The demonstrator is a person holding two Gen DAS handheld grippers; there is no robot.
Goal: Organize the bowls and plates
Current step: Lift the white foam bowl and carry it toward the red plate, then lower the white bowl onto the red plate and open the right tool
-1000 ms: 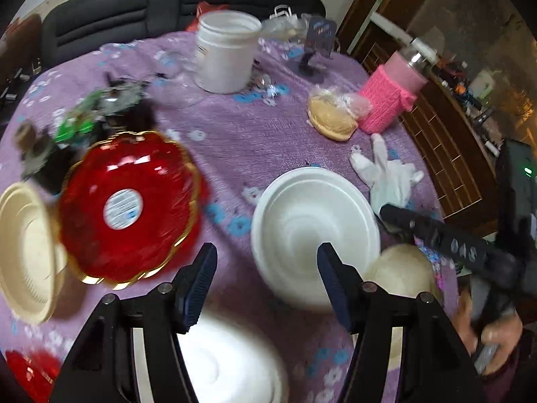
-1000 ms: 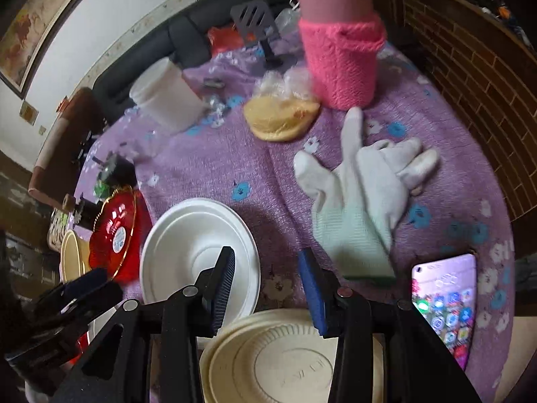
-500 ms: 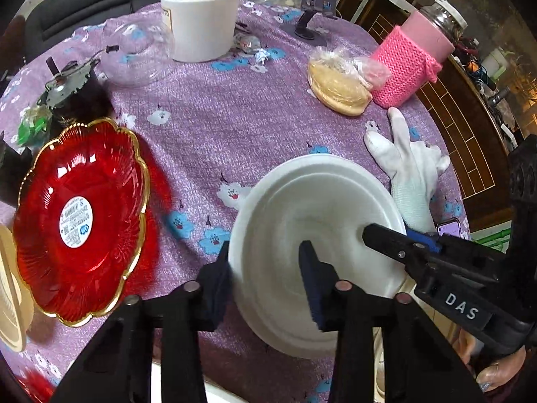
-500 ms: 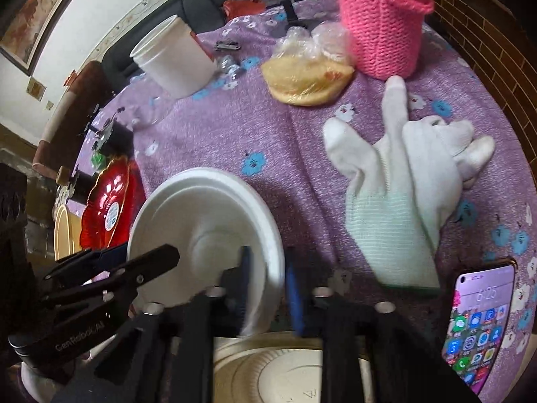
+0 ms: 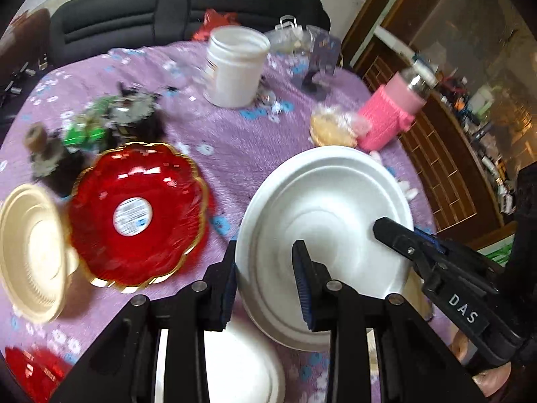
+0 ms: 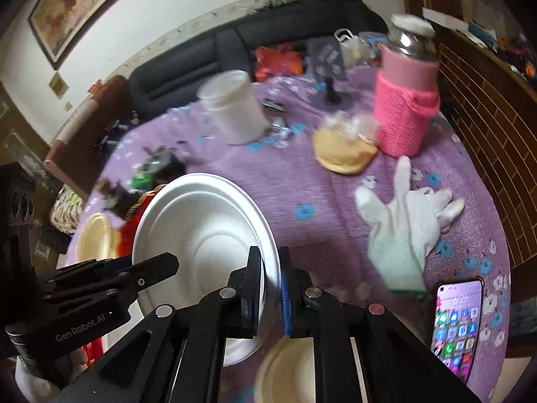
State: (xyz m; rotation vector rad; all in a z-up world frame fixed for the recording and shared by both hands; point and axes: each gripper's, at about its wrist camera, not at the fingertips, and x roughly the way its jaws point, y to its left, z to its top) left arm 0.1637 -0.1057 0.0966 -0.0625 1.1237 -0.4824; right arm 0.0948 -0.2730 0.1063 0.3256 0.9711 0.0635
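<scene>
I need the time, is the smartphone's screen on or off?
On: the smartphone lies face-up on the purple tablecloth, screen lit with app icons.

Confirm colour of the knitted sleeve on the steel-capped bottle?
Pink: the knitted sleeve shows best in the right wrist view.

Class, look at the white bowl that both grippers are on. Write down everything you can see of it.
The white bowl is round, matte and thin-walled, like moulded foam or pulp, with a broad flat rim and stepped rings inside. It is empty and upright, slightly tilted. The left gripper has its jaws closing on the near rim, one finger inside, one outside. The right gripper is shut on the opposite rim. It appears raised above the purple flowered cloth, beside the red dish.
</scene>
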